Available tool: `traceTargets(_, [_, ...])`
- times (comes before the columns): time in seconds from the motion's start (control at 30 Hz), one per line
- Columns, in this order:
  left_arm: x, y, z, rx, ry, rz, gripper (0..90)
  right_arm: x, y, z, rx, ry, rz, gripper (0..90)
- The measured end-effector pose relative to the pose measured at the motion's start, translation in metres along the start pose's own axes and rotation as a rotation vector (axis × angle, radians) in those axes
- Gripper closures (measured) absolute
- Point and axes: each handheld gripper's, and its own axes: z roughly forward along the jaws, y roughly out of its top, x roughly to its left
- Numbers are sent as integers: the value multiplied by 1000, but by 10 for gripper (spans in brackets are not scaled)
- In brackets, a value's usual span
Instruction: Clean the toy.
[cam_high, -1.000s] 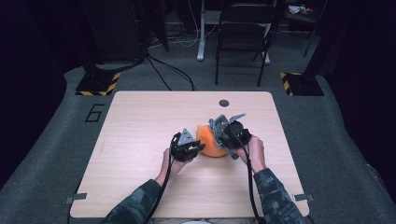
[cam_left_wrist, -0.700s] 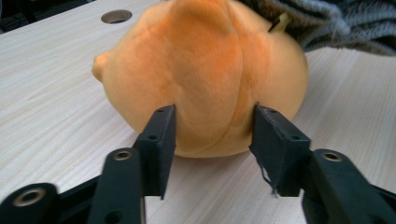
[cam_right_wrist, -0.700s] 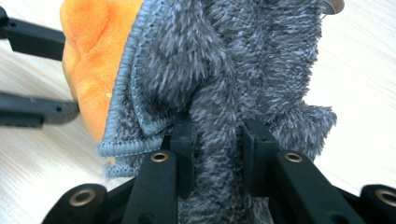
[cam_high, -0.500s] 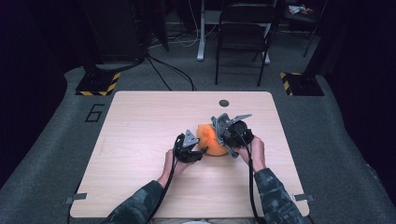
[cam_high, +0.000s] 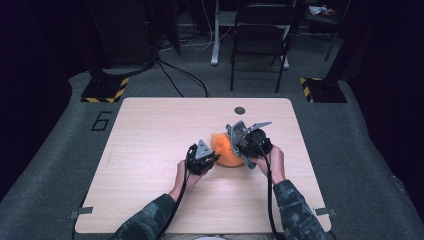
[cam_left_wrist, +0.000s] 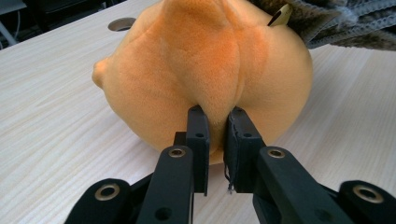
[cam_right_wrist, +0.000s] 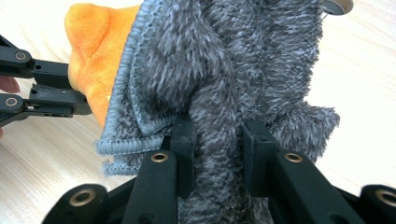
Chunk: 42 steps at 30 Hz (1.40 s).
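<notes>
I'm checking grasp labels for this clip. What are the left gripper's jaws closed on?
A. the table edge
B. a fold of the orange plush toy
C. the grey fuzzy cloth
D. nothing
B: in the left gripper view, the left gripper pinches a ridge of the orange plush toy between its jaws.

We note camouflage-patterned sleeves (cam_high: 295, 210) on both forearms. Each hand carries a black gripper: the left gripper (cam_left_wrist: 215, 126) and right gripper (cam_right_wrist: 219, 135) both have matte black jaws on hinged black links, pinned with brass-coloured rivets. A grey three-cornered plate (cam_high: 202, 149) tops the left one. Black cables (cam_high: 270, 200) trail from the grippers back along the forearms.
</notes>
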Motion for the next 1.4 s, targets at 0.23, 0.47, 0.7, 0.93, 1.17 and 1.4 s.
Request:
traceTargets(0.23, [0, 8, -8, -17, -20, -38, 831, 2, 5, -11, -41, -15, -16, 701])
traceTargets(0.47, [2, 12, -14, -22, -31, -82, 835, 8, 8, -16, -54, -26, -36, 702])
traceTargets(0.7, [-7, 15, -13, -18, -64, -73, 832, 34, 17, -30, -115, 19, -88, 701])
traceTargets(0.93, [-2, 11, -10, -5, -43, -61, 825, 37, 14, -16, -83, -12, -122, 700])
traceTargets(1.17, [4, 7, -8, -3, -37, -74, 820, 20, 7, -7, -34, -29, -81, 698])
traceTargets(1.4, [5, 6, -6, 0, -43, -74, 809, 0, 0, 1, -2, -15, -28, 698])
